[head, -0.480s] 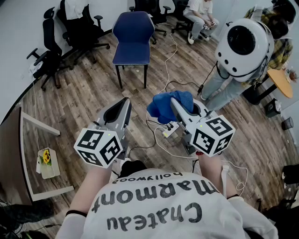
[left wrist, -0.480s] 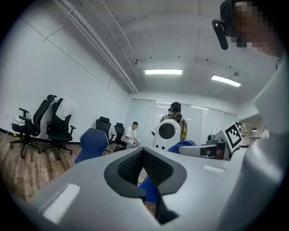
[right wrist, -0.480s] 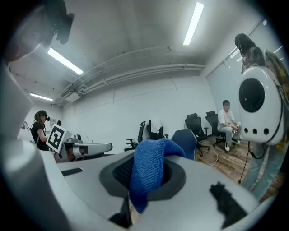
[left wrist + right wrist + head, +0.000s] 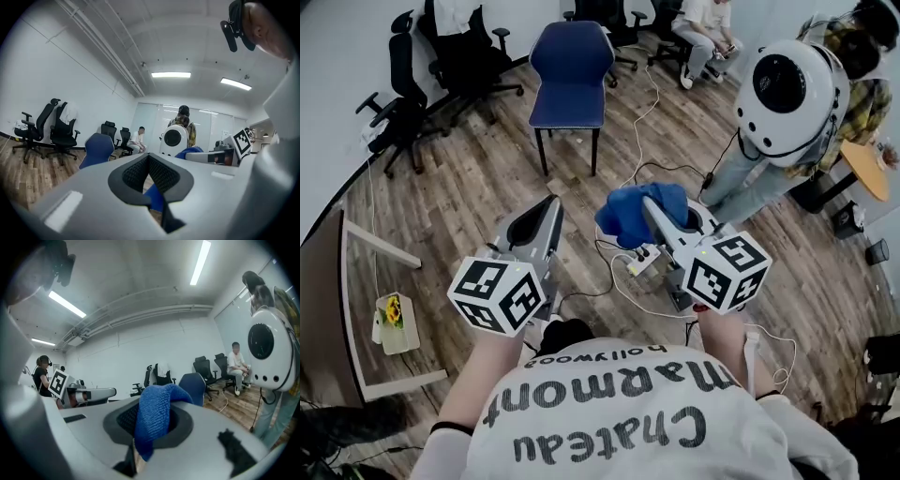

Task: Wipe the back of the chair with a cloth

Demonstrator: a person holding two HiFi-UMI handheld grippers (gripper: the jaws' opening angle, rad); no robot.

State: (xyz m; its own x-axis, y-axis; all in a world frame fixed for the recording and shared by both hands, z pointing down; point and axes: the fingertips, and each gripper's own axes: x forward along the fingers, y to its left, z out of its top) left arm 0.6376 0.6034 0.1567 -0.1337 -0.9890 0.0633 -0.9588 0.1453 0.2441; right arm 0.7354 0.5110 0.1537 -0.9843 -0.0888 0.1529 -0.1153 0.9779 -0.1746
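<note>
Your right gripper point(image 4: 650, 203) clamped on the blue cloth point(image 4: 623, 217), left gripper point(image 4: 551, 204) closed and empty, chair point(image 4: 571, 67) top centre.

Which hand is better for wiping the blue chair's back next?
Right, probably: the right gripper is shut on the blue cloth; the left gripper is shut, empty. The chair stands ahead.

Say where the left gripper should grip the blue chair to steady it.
Probably the backrest's top edge, from above, near one corner. The blue chair faces the person, seat forward, and that upright rim looks slim enough for two jaws. The left gripper is shut and must open first; the right gripper holds the cloth.
</note>
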